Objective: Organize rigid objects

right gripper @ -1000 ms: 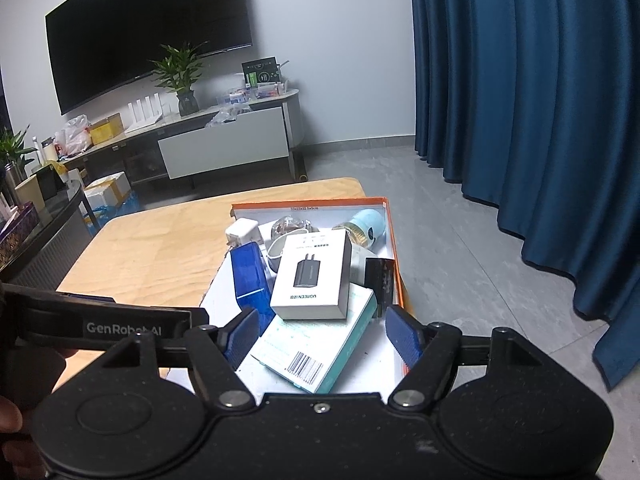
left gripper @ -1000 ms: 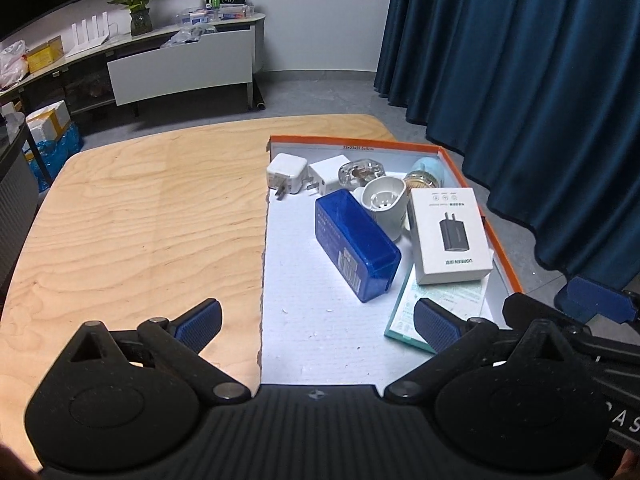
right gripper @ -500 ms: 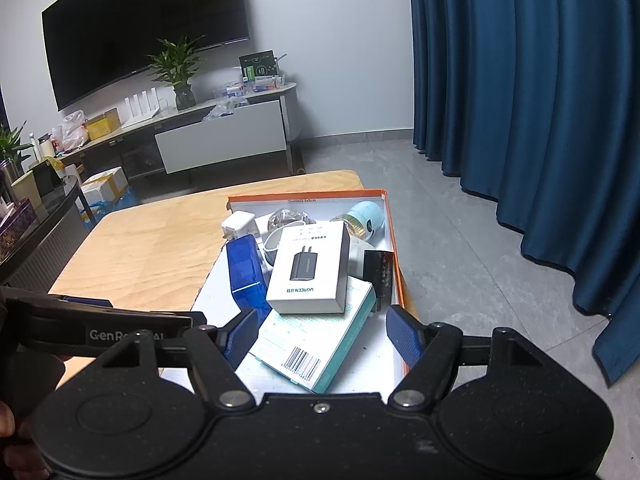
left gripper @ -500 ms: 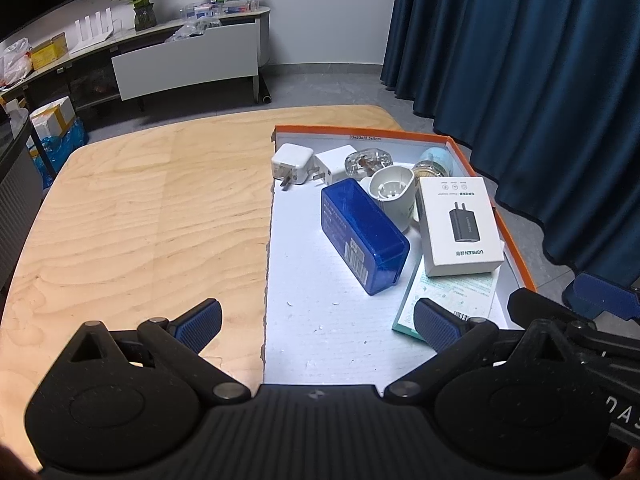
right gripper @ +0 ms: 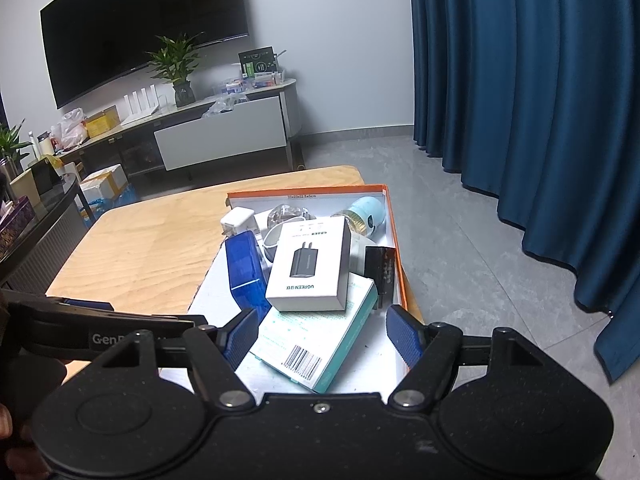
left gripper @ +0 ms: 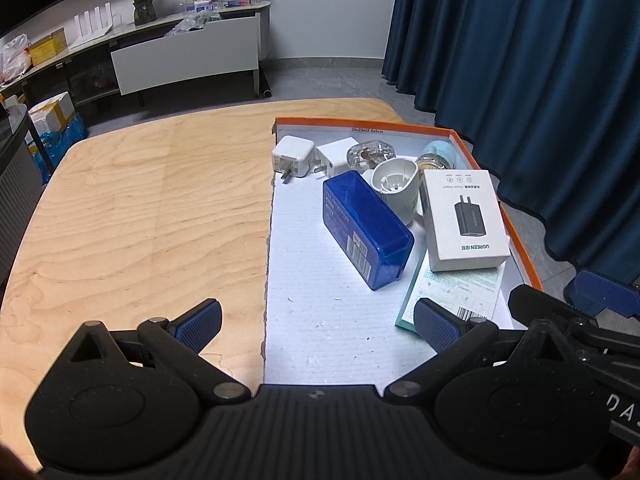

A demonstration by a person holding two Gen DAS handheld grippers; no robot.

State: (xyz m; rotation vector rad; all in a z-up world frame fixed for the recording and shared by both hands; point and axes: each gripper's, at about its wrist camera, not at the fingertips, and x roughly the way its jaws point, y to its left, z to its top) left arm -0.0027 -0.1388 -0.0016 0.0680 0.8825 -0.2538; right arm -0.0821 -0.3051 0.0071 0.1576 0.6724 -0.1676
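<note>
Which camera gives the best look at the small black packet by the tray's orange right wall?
The right wrist view. There the small black packet stands in plain sight against the orange tray wall. In the left wrist view the white charger box seems to hide it; I cannot find it there.

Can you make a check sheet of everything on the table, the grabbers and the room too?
Surface: wooden table, left part bare; orange-rimmed tray on its right side.
Job's things: in the tray, a blue box, a white charger box lying on a teal flat box, a white cup, two white plugs, a clear plug, a pale blue jar, a black packet.
Clutter: white crumbs on the tray floor.
Grippers: left gripper open, holding nothing; right gripper open, holding nothing.
Cables: nothing seen.
Surroundings: blue curtain, TV, plant, low cabinet.
</note>
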